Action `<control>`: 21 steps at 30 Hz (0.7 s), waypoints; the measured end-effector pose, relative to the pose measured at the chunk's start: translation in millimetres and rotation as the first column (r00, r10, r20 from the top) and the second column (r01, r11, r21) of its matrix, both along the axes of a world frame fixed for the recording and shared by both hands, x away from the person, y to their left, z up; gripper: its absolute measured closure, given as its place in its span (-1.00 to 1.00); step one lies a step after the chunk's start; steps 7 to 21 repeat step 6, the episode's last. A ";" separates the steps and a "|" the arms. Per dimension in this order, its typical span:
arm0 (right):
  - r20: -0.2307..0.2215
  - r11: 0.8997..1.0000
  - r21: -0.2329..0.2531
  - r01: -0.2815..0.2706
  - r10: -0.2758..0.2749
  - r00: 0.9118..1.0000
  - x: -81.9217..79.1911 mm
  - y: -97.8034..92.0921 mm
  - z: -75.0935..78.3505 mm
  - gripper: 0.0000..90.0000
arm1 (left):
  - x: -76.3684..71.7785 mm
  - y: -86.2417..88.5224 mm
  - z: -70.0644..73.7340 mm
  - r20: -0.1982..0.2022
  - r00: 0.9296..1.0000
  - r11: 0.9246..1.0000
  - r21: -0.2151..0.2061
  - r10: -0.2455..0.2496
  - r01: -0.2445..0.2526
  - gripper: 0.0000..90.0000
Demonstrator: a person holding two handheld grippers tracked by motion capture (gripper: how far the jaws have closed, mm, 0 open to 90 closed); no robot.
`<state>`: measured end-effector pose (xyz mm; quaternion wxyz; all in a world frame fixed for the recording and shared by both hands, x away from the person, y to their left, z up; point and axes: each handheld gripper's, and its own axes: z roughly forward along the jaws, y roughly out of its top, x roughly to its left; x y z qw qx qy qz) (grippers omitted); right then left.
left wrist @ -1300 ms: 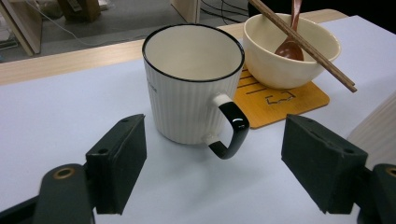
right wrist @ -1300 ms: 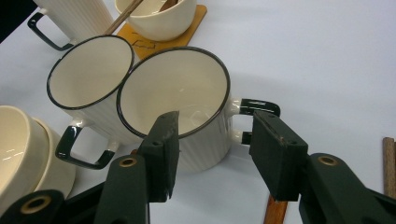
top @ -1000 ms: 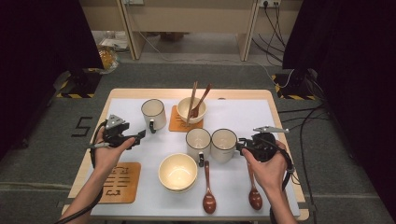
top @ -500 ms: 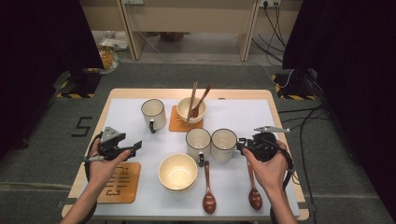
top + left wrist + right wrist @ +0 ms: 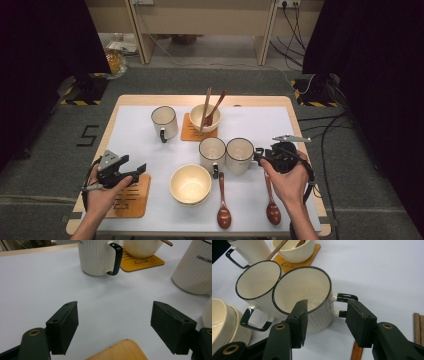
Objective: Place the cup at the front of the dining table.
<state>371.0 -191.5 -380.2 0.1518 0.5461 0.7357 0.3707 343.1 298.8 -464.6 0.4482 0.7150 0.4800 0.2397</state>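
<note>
The right mug (image 5: pixel 239 155) stands upright near the middle of the white tabletop (image 5: pixel 320 150), touching a second mug (image 5: pixel 212 152) on its left. The right tongs (image 5: pixel 260 157) stand apart around its black handle (image 5: pixel 343 302), one jaw in front of the ribbed wall below the rim, the other just outside the handle; contact cannot be told. The right gripper view looks into both empty mugs. It also shows a spoon handle (image 5: pixel 356 351) beneath the jaws and two brown sticks (image 5: pixel 419 327) at the right edge.

The left tongs (image 5: pixel 141 169) hang wide apart above the far edge of a wooden coaster (image 5: pixel 131 200) at the near left, holding nothing. The left gripper view shows the word "concise" on the wall of a mug (image 5: pixel 195 267) at its right. It also shows the black handle of the far-left mug (image 5: pixel 100 256).

The high view adds an empty bowl (image 5: pixel 190 184) near the middle. Two wooden spoons (image 5: pixel 223 205) lie at the near edge. A far bowl (image 5: pixel 205 117) holding utensils sits on a second coaster (image 5: pixel 187 132).
</note>
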 end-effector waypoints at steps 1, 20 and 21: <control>-0.001 1.000 -0.001 -0.001 0.001 1.000 0.1 0.4 0.0 0.15 | -1.5 0.8 -1.5 0.002 1.000 1.000 -0.005 0.003 -0.003 -0.51; 0.004 1.000 0.001 -0.009 0.009 1.000 0.5 1.6 0.7 0.15 | -6.7 4.4 -5.0 0.010 1.000 1.000 -0.012 0.008 -0.008 -0.51; 0.004 1.000 0.001 -0.009 0.009 1.000 0.5 1.6 0.7 0.15 | -6.7 4.4 -5.0 0.010 1.000 1.000 -0.012 0.008 -0.008 -0.51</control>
